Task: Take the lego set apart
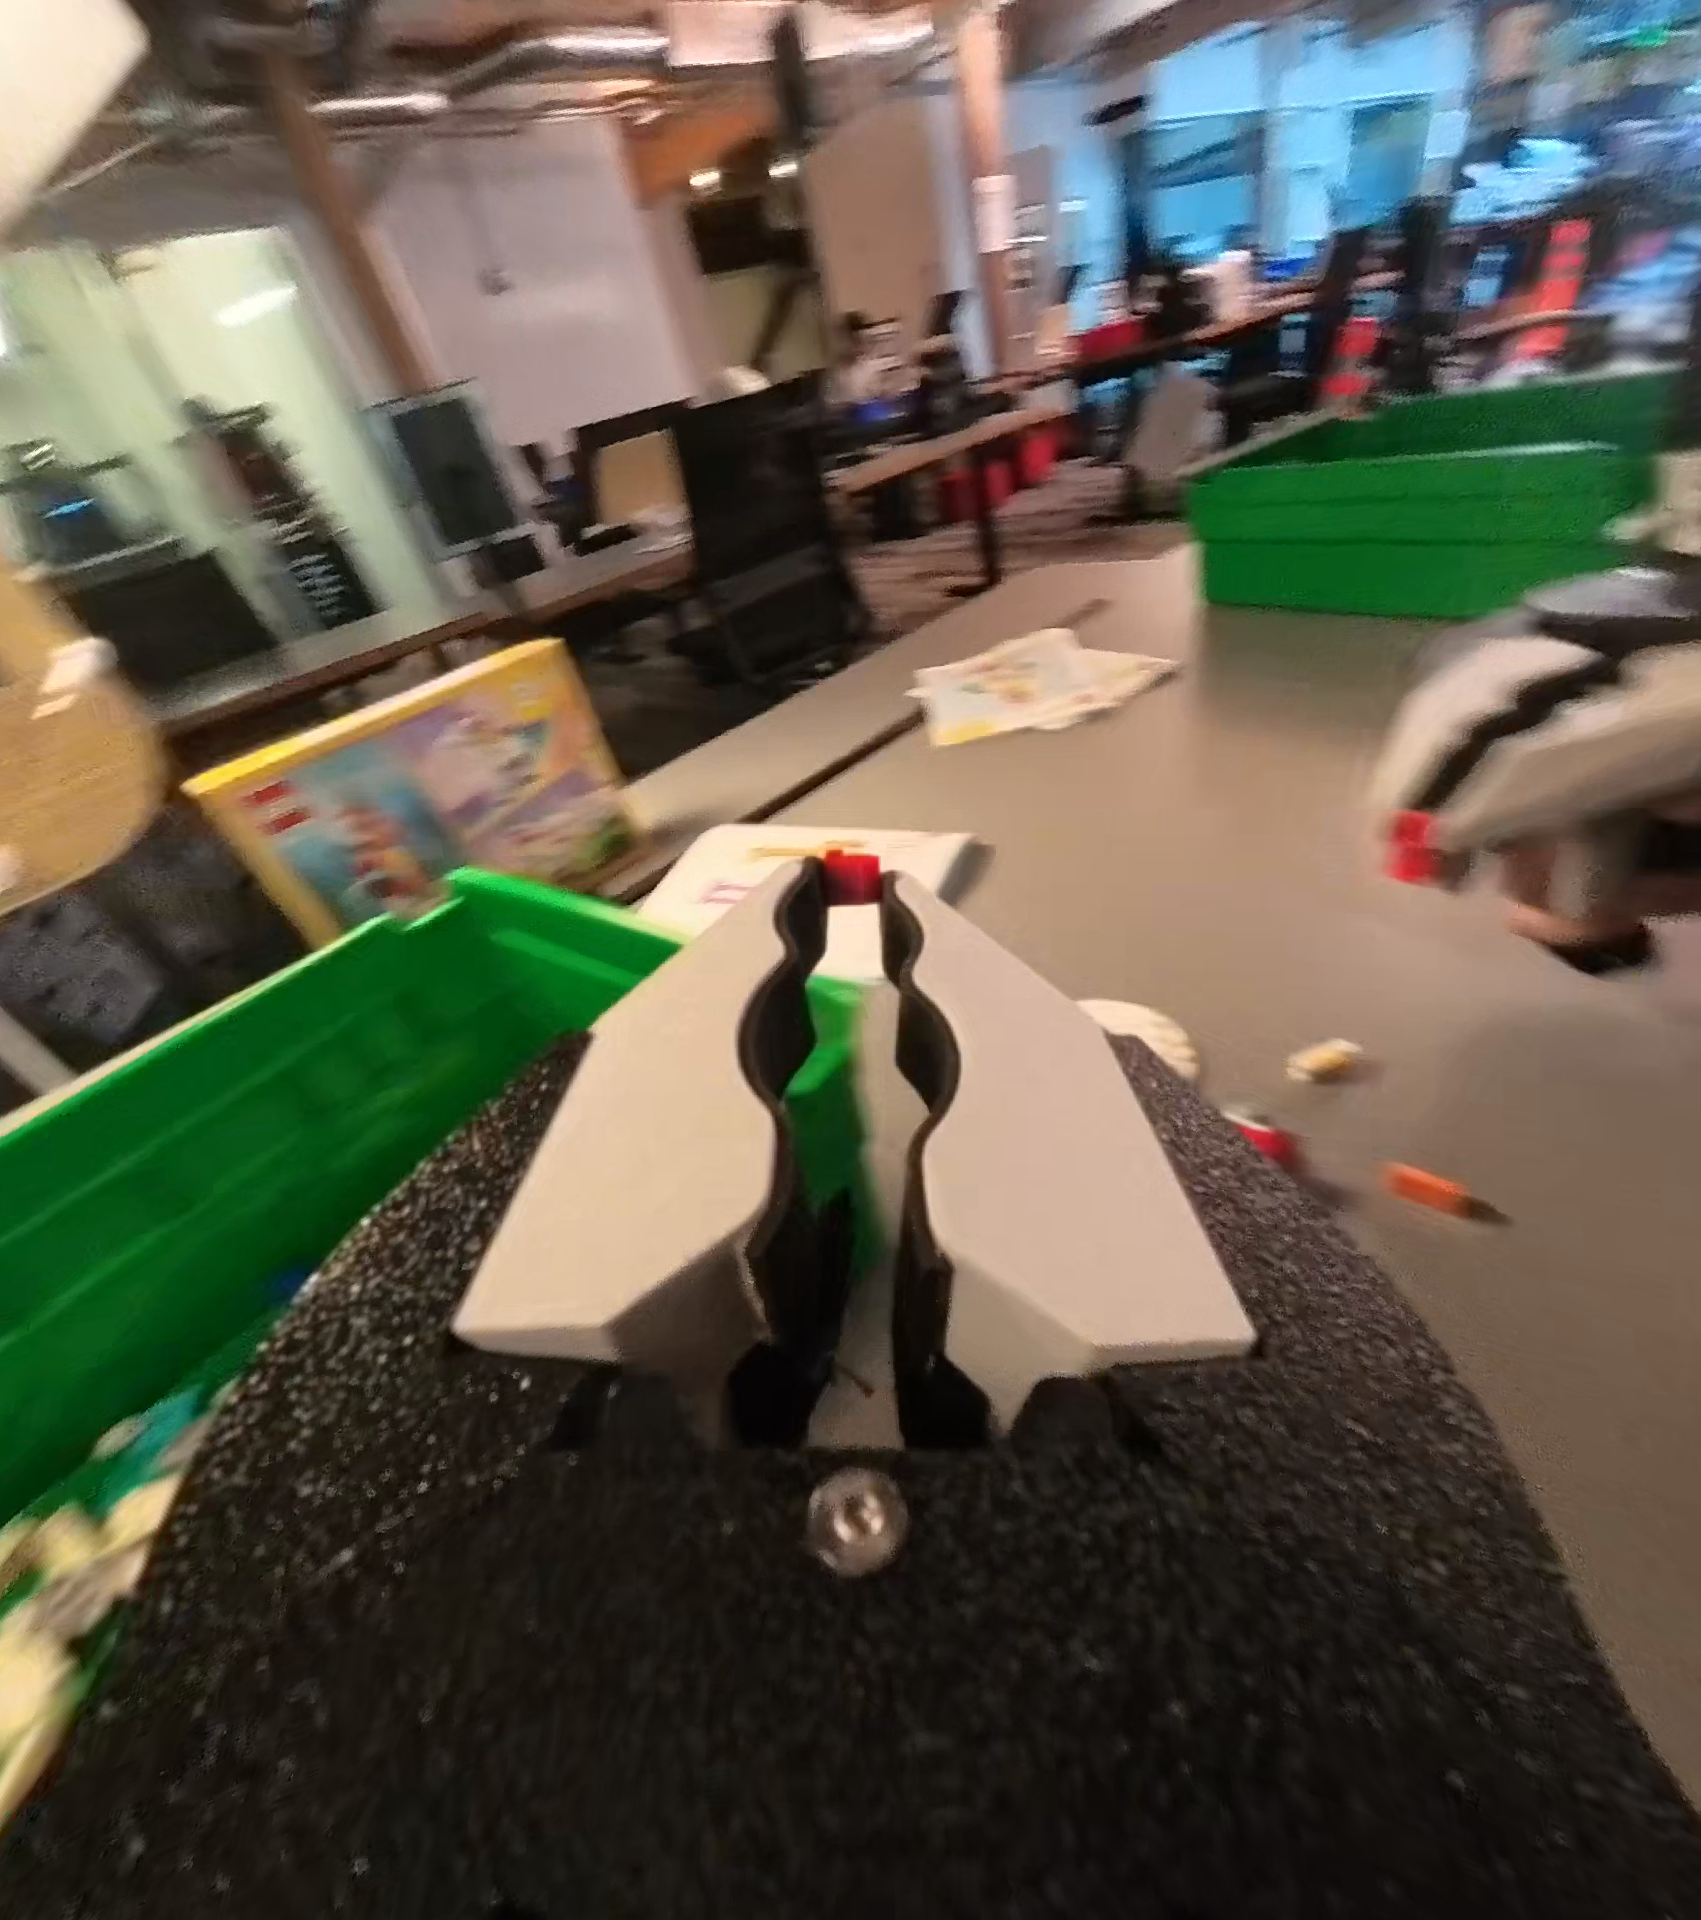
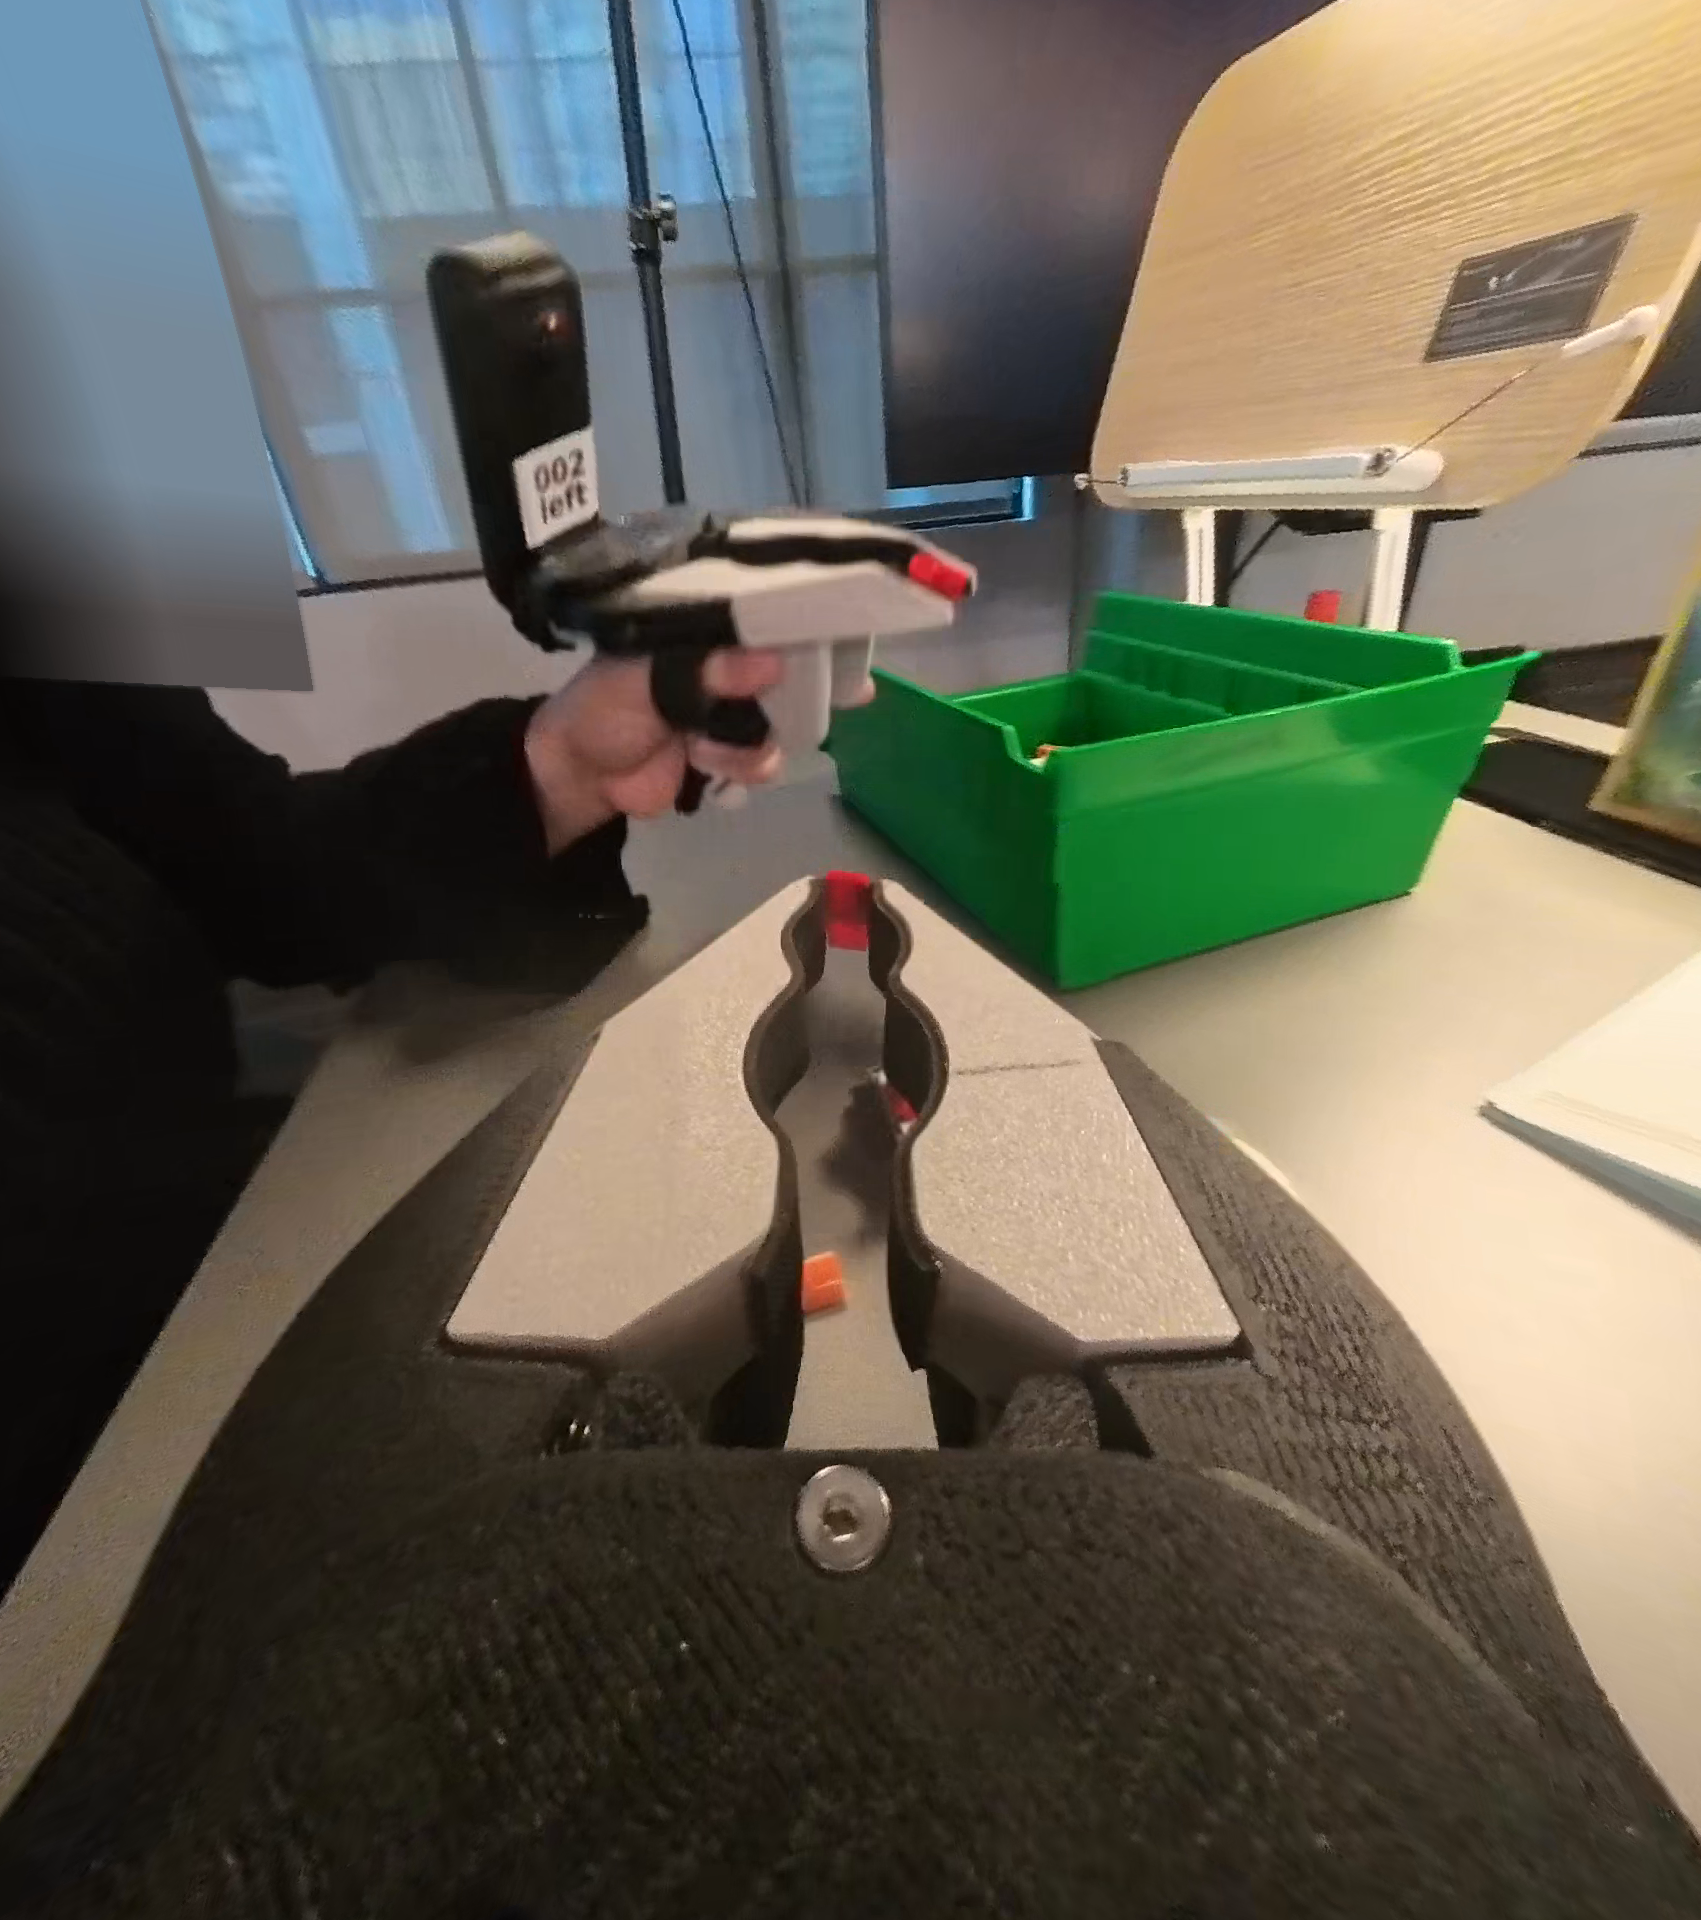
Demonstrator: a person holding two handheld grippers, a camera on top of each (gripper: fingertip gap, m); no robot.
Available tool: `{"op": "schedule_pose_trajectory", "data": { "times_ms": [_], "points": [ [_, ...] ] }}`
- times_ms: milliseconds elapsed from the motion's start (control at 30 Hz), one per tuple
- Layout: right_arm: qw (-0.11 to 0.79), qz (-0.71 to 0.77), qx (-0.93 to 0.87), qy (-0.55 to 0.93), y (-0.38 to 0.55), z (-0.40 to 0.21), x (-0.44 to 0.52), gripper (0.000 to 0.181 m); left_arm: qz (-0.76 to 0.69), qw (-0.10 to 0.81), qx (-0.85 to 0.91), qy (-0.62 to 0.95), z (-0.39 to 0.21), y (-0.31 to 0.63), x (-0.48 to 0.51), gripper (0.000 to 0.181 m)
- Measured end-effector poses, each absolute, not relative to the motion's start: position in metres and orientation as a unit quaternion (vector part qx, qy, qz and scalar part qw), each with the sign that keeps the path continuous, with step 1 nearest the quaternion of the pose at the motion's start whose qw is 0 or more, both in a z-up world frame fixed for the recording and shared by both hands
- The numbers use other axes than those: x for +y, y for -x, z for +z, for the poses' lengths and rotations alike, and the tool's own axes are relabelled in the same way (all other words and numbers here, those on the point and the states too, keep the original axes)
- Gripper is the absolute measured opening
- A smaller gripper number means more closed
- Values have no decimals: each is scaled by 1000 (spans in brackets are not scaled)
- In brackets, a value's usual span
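Observation:
My left gripper [image 1: 848,883] is shut on a small red lego piece [image 1: 848,871] at its fingertips, held in the air beside the green bin [image 1: 202,1174]. It also shows in the right wrist view [image 2: 939,578], held by a hand above the table with the red piece [image 2: 937,575] at its tip. My right gripper [image 2: 846,914] is shut on another small red lego piece [image 2: 846,906]. It shows blurred in the left wrist view [image 1: 1412,847] at the right, with its red piece [image 1: 1412,844] at the tip. The two grippers are apart.
Loose pieces lie on the grey table: an orange one [image 2: 822,1282], a dark one [image 2: 861,1117], a tan one [image 1: 1324,1060], an orange one [image 1: 1438,1184]. The green bin [image 2: 1189,810] holds several bricks. A lego box [image 1: 430,790], booklets [image 1: 1043,681] [image 2: 1677,1091] and a second green bin [image 1: 1397,520] stand around. Left tips to right tips: about 12 cm.

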State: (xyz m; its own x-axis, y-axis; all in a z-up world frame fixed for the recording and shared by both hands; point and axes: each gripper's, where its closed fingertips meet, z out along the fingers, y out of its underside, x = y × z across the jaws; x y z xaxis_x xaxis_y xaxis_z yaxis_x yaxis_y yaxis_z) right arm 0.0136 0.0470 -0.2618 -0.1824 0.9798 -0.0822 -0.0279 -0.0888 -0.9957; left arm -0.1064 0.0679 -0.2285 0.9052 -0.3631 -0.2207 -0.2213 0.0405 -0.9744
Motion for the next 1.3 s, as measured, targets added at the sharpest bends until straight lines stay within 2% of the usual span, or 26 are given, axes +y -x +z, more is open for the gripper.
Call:
{"op": "schedule_pose_trajectory", "data": {
  "times_ms": [100,200,267,367,467,500,567,600,667,733,867,933,1000,1100,1167,1300],
  "points": [
    [440,575,-512,462,-13,-261,45,5,3,648,165,744,-229,162,82,8],
    [437,575,-513,463,-12,-262,43,5,61,551,167,815,-255,204,98,9],
    [436,572,-516,465,-11,-264,43,5,26,502,165,849,-263,210,103,9],
    [433,565,-524,468,-10,-268,41,6,104,410,184,887,-282,242,111,9],
    [431,562,-527,470,-9,-270,41,6,88,316,192,925,-307,250,110,9],
    [430,561,-527,472,-9,-271,41,6,71,276,185,941,-319,252,105,12],
    [430,561,-526,473,-9,-272,42,6,74,238,173,953,-332,261,105,39],
    [429,561,-527,474,-9,-272,41,6,75,232,172,954,-335,263,106,43],
    [433,558,-527,474,-8,-272,42,6,78,241,165,953,-335,264,108,59],
    [441,553,-527,471,-8,-270,42,6,97,288,157,940,-321,264,114,72],
    [439,575,-502,473,-8,-263,43,5,136,463,200,853,-259,226,121,81],
    [426,609,-469,478,-9,-257,45,6,96,552,279,780,-232,164,110,78],
    [393,660,-426,478,-10,-250,46,6,45,602,374,704,-222,94,87,76],
    [323,734,-362,475,-13,-243,47,6,31,624,469,624,-228,24,59,76],
    [276,767,-337,470,-13,-243,45,6,44,620,508,596,-238,-2,51,84],
    [228,794,-323,461,-13,-243,39,6,19,633,537,558,-244,-30,43,73]
  ]
}}
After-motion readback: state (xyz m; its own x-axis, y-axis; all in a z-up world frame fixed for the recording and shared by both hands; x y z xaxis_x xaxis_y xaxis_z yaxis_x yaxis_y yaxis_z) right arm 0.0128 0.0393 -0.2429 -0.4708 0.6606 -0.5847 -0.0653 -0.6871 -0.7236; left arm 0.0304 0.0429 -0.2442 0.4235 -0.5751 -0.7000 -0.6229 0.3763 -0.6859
